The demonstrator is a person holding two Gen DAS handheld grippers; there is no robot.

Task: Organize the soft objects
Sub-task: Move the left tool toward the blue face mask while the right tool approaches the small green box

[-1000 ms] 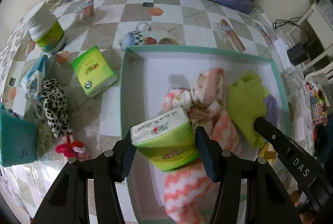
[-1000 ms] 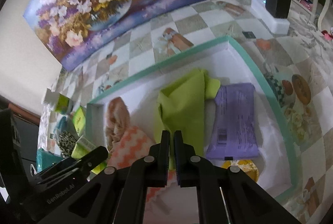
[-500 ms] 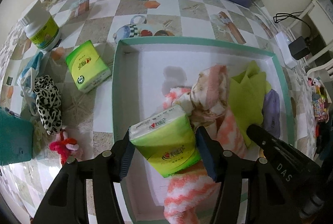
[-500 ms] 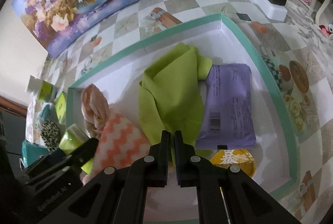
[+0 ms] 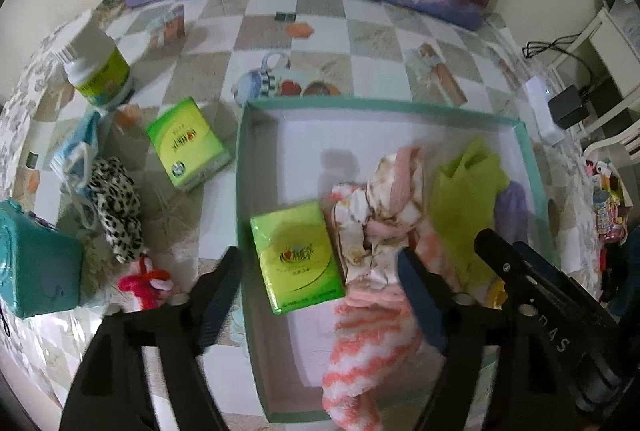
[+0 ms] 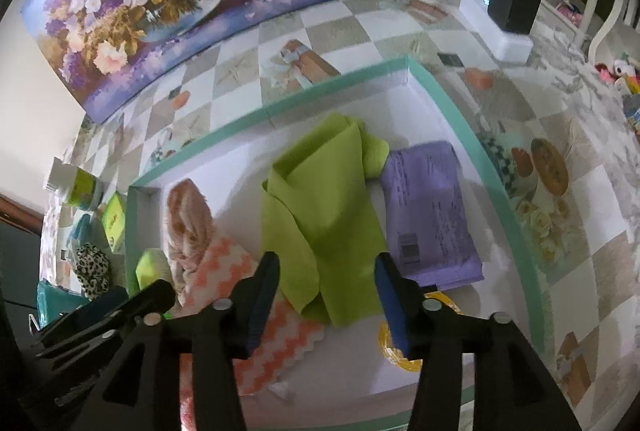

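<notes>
Released since a second ago, the green tissue pack point(image 5: 298, 257) lies flat on the white floor of the teal-rimmed box point(image 5: 241, 167), against the box's left wall, no longer clamped. The left gripper point(image 5: 320, 285) hangs above it with jaws opening wide; the pack sits between the fingers but neither pad touches it. Just right of the pack in the box lie a pink floral cloth point(image 5: 386, 207), an orange-and-white zigzag cloth point(image 5: 368, 343) and a lime green cloth point(image 5: 466, 199).

A second ago the right gripper point(image 6: 326, 283) was pinched shut over the lime green cloth point(image 6: 320, 215); now its jaws are opening, and the cloth lies between the fingers without being pressed. In the box, right of that cloth, rests a purple packet point(image 6: 432, 211), and a yellow item point(image 6: 394, 347) sits at the near edge under the right finger.

Outside the box, to its left on the patterned tablecloth point(image 5: 320, 27), are a second green tissue pack point(image 5: 186, 143), a white bottle point(image 5: 96, 71), a leopard-print scrunchie point(image 5: 118, 207), a red-and-pink fluffy item point(image 5: 146, 281) and a teal case point(image 5: 36, 271).
</notes>
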